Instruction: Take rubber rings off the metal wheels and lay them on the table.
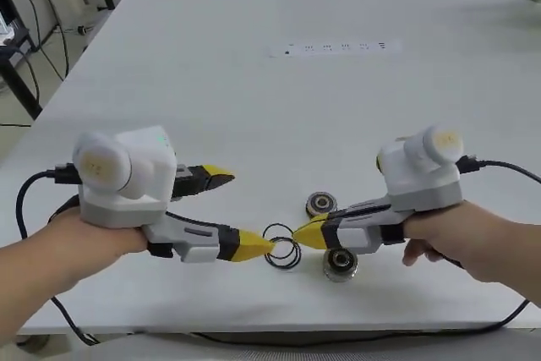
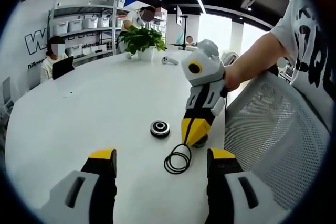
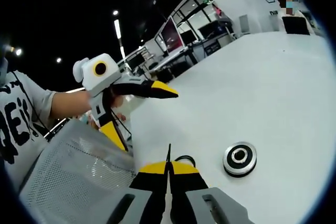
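Two or three thin black rubber rings [image 1: 281,248] [image 2: 177,159] lie overlapped on the white table [image 1: 254,107] near its front edge. My right gripper [image 1: 303,235] [image 3: 168,168] is shut at their right end, with a thin black ring strand pinched between its yellow tips. My left gripper [image 1: 240,213] [image 2: 163,156] stands open just left of the rings, one tip beside them and the other raised; it also appears in the right gripper view [image 3: 142,114]. One metal wheel [image 1: 321,204] [image 2: 160,128] [image 3: 240,158] lies behind the right gripper, another wheel [image 1: 339,263] in front of it.
A white power strip [image 1: 334,48] lies mid-table. A potted plant [image 2: 139,39] stands at the far end, with people seated beyond. A mesh chair back [image 2: 268,129] is close to the table's near edge.
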